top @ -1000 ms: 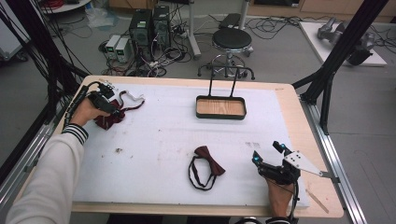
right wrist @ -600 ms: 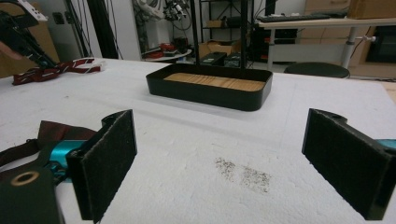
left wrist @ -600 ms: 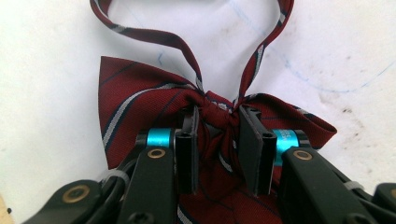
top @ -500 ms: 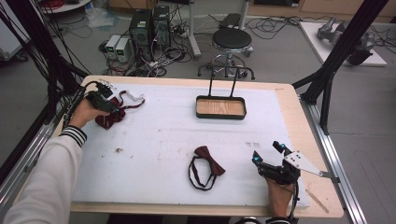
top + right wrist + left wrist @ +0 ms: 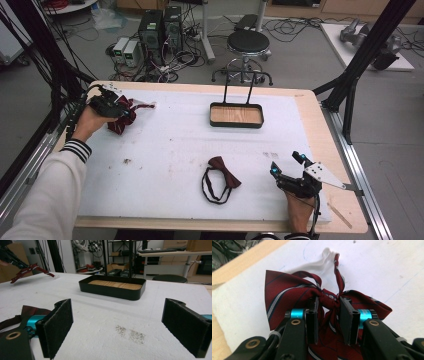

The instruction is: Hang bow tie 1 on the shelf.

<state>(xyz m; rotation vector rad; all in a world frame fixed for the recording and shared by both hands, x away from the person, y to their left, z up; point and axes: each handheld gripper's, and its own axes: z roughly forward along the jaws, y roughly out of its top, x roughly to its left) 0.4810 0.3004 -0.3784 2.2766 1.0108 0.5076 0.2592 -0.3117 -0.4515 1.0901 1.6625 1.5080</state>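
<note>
- Striped bow tie (image 5: 287, 293), dark red with pale stripes, is pinched at its centre knot by the left tool (image 5: 329, 306), so that one's clamped tight on fabric.
- In the high view the same tie (image 5: 121, 116) sits way over to the left of the black tray (image 5: 236, 115), by the far left corner of the white pad (image 5: 165, 150) on the counter (image 5: 320, 120).
- Its white strap end (image 5: 322, 261) trails out onto the pad beyond the knot, on the side pointing toward the tray in the high view.
- Left tool (image 5: 111, 106) is gripped by the person's left hand (image 5: 87, 122), striped cuff showing right behind it.
- Right tool (image 5: 117, 325) has its pads spread wide with nothing between them, just bare pad and a few dark specks underneath.
- From above, the right tool (image 5: 292, 167) is on the near side of the tray and off to its right, close to the pad's near right corner.
- Second bow tie (image 5: 222, 175), plain dark red with a black strap loop, lies flat on the pad nearer than the tray, just left of the right tool and not touching it.
- Tray itself has a wooden floor and an upright wire handle, and it's empty.
</note>
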